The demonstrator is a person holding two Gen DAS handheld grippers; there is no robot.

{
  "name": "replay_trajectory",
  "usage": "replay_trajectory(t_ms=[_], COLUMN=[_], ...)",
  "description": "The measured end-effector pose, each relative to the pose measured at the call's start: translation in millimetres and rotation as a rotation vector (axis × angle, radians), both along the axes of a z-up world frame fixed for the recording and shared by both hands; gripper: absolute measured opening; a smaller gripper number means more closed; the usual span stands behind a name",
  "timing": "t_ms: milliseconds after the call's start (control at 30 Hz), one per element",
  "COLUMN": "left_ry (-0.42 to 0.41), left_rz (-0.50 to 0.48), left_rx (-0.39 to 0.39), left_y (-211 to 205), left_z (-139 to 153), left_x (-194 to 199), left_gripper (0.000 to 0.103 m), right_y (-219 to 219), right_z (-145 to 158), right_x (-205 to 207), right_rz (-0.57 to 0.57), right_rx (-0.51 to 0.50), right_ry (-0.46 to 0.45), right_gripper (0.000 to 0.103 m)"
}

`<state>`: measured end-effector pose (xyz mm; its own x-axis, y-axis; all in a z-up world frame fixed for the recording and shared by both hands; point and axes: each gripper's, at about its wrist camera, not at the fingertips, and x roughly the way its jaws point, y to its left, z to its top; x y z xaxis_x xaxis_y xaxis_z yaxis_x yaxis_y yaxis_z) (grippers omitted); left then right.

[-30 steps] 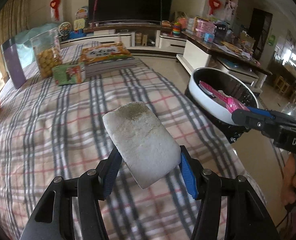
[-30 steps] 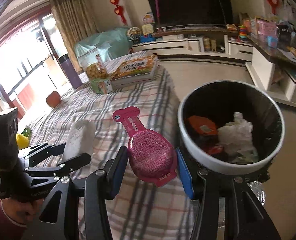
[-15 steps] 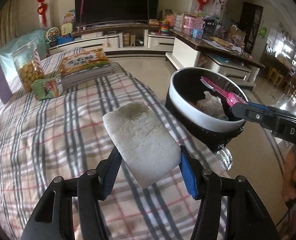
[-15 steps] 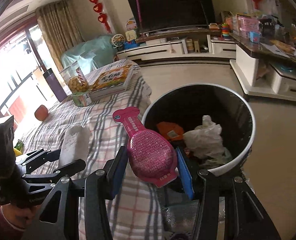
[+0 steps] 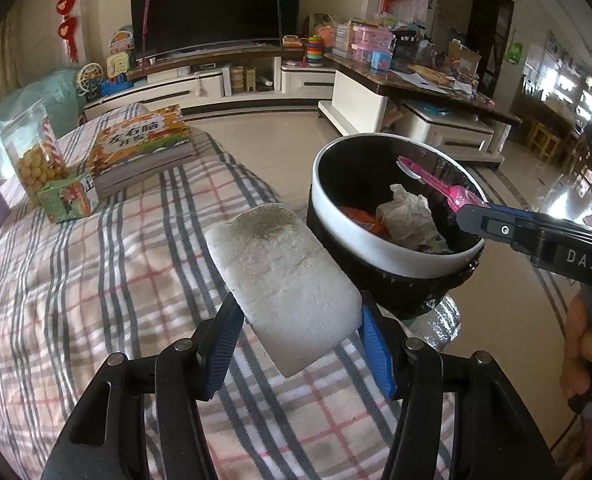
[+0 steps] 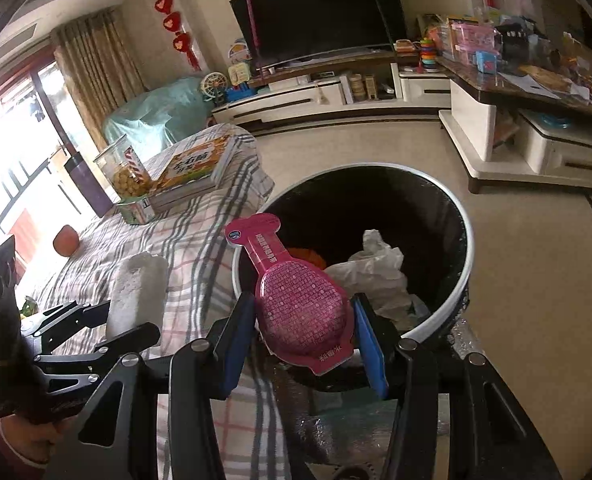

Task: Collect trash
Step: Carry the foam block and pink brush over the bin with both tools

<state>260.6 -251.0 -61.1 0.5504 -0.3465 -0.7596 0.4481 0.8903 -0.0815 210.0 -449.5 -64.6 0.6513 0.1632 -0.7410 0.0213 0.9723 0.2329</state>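
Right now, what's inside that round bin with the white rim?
Inside the bin lie a crumpled white bag and something orange. Anything beneath them is hidden, and the pink package blocks part of the view.

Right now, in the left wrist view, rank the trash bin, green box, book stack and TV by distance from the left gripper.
1. Trash bin, right, beside the bed.
2. Green box, left, on the plaid cover.
3. Book stack, just behind the box.
4. TV, on the far wall.

Plaid-covered table [image 5: 95,280]: book [image 5: 139,148], jar [image 5: 35,152], small carton [image 5: 69,196].
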Motion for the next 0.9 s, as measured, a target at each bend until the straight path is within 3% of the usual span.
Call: replay_trajectory(t_ms=[900], left_ry=[-0.002], left_rz=[-0.062], left_rx=[0.011], left_y=[-38], left_z=[1], left_x=[16], left_gripper=[0.056], right_y=[-32], right_z=[0], right_x=[12], right_rz=[-0.062], right_rx=[-0.008], right_ry=[0.005], right_gripper=[0.05])
